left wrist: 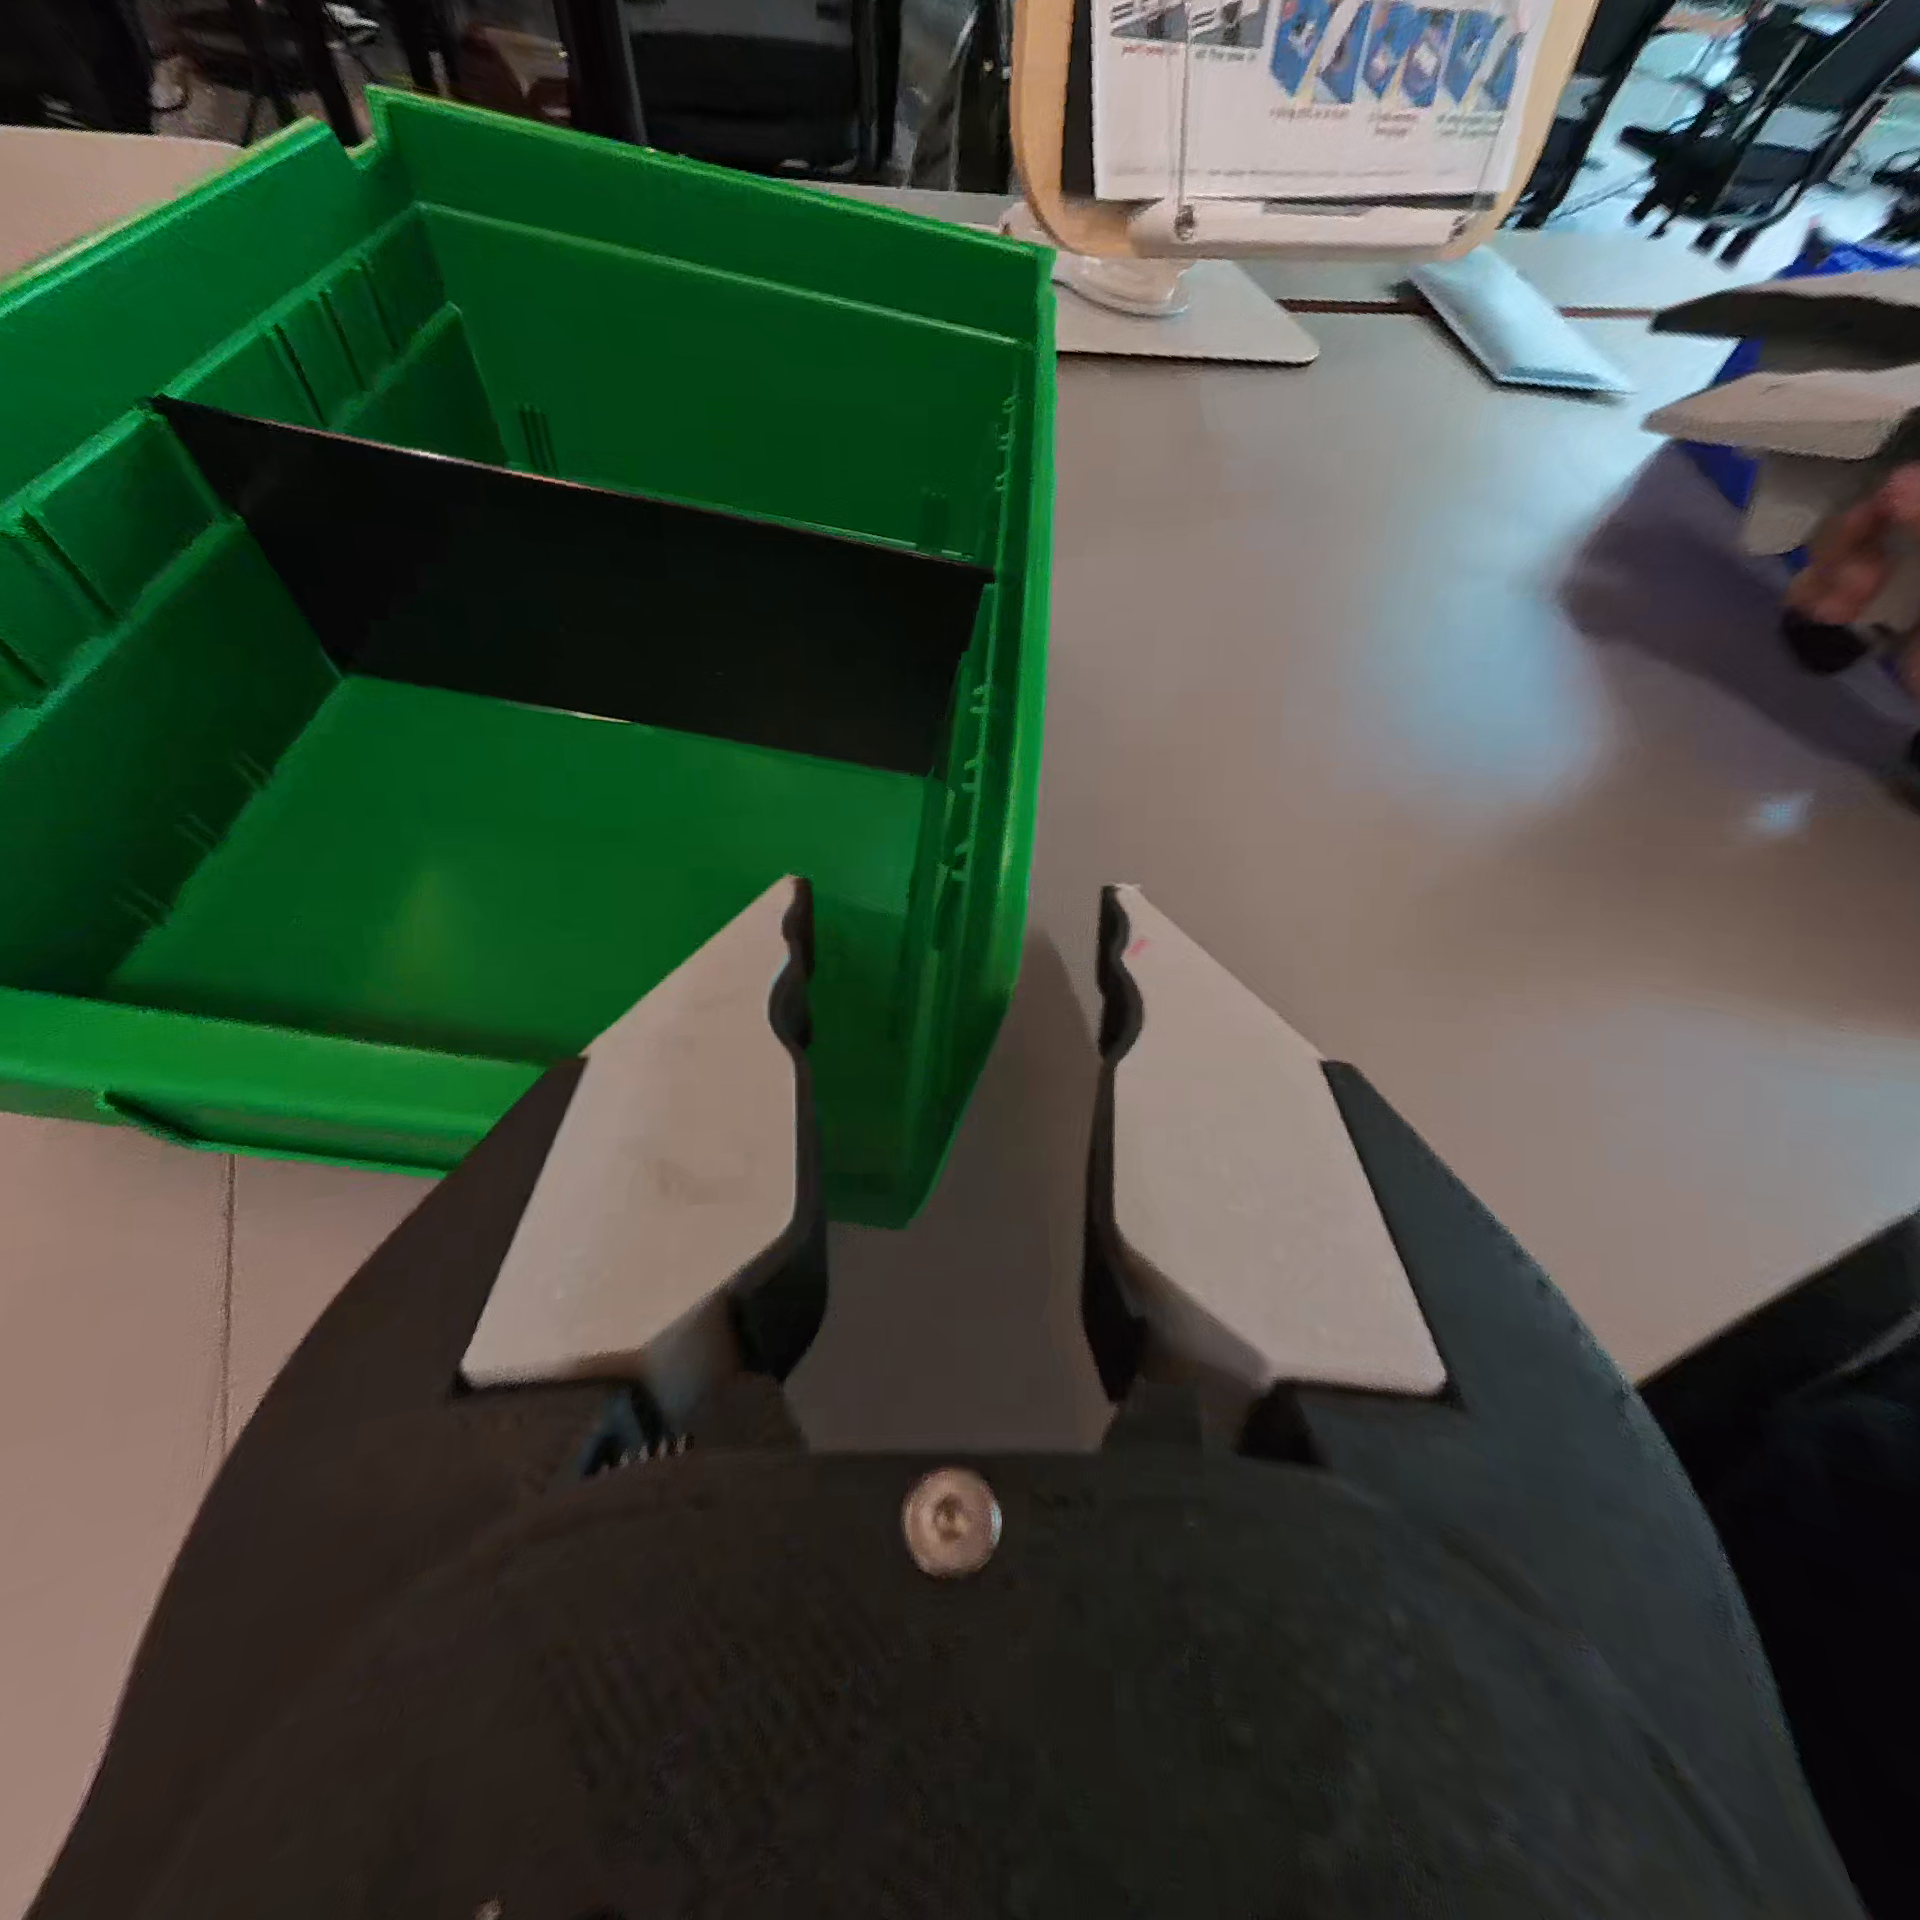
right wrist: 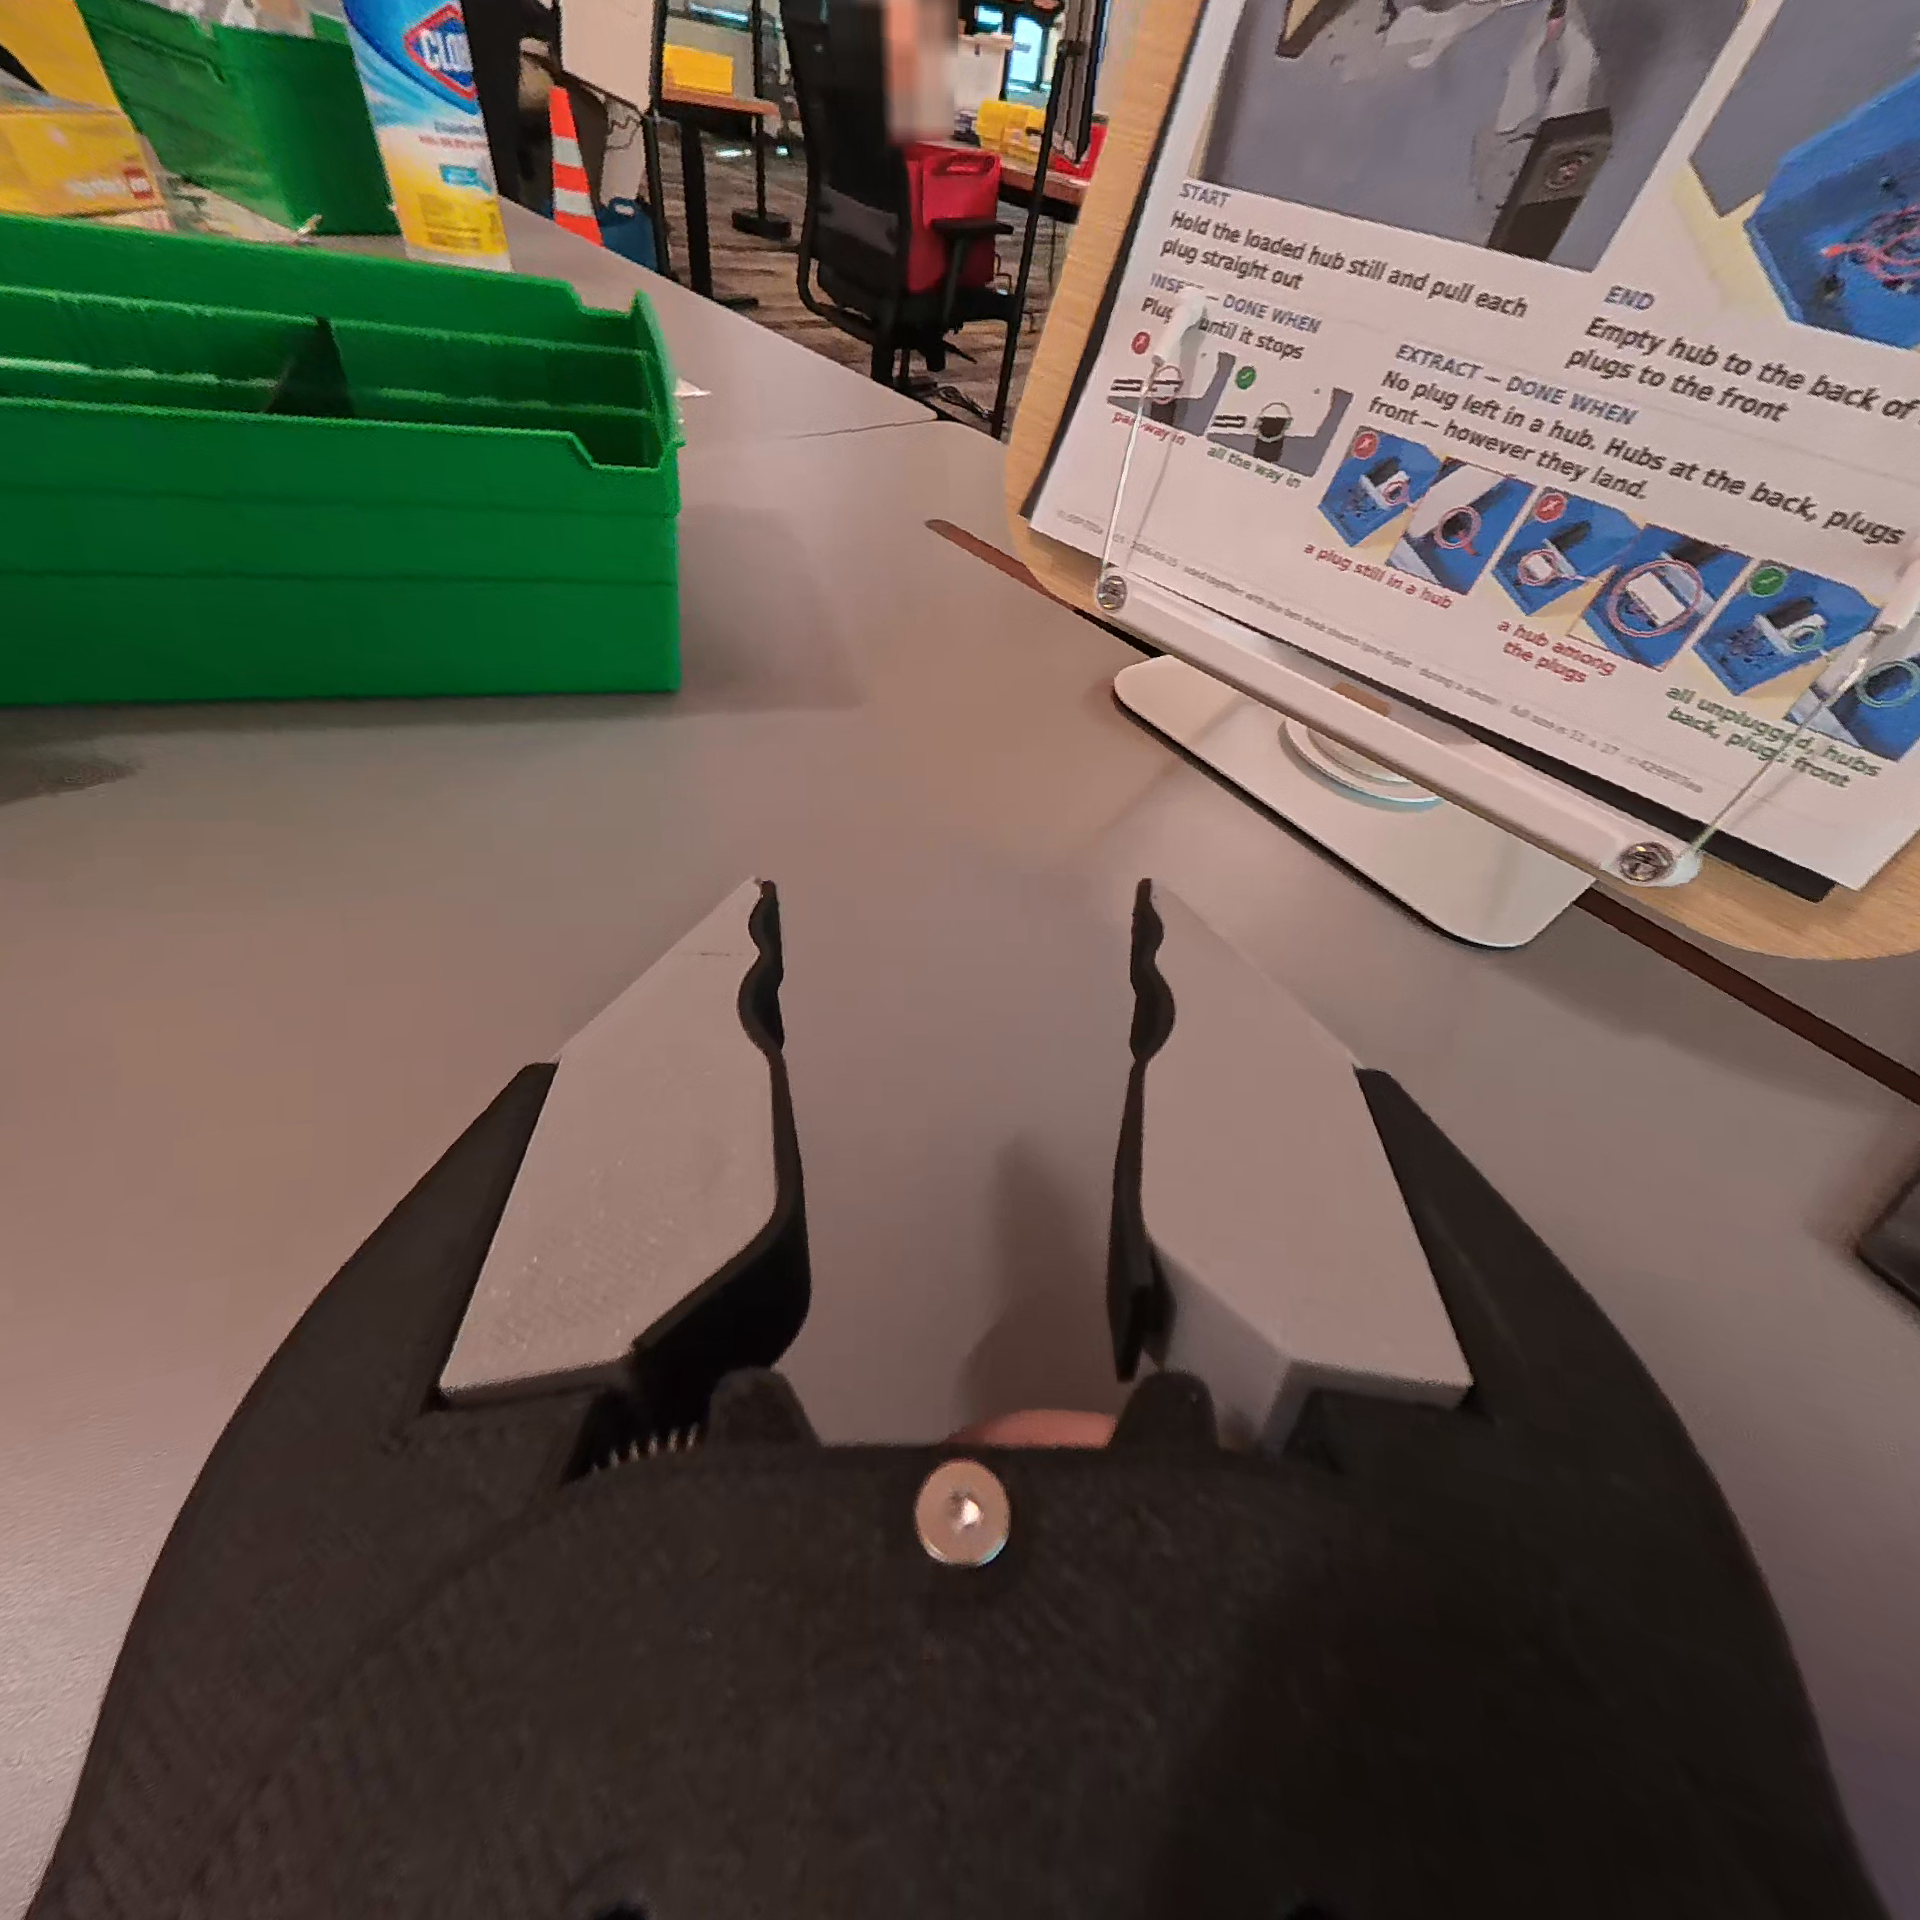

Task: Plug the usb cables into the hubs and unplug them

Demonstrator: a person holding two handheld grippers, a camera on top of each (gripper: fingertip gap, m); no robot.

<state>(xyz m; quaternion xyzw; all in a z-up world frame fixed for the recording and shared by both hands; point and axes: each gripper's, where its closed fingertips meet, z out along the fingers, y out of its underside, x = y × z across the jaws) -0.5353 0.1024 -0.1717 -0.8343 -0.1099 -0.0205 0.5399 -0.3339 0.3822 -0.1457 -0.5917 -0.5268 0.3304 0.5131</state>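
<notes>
My left gripper (left wrist: 956, 894) is open and empty, held above the near right corner of a green plastic bin (left wrist: 1023, 436). The bin is empty and a black divider (left wrist: 623, 603) splits it into a near and a far compartment. My right gripper (right wrist: 951, 888) is open and empty over the bare grey table (right wrist: 416, 935). The same green bin (right wrist: 332, 561) stands to its left and farther off. The right gripper also shows, blurred, at the right edge of the left wrist view (left wrist: 1808, 416), held by a hand.
A printed instruction sheet on a wooden board with a white stand (right wrist: 1455, 468) stands at the right back of the table (left wrist: 1299, 104). Beyond the bin are a wipes canister (right wrist: 436, 135), a yellow box (right wrist: 62, 145) and another green bin (right wrist: 239, 114). Office chairs and a person stand farther back.
</notes>
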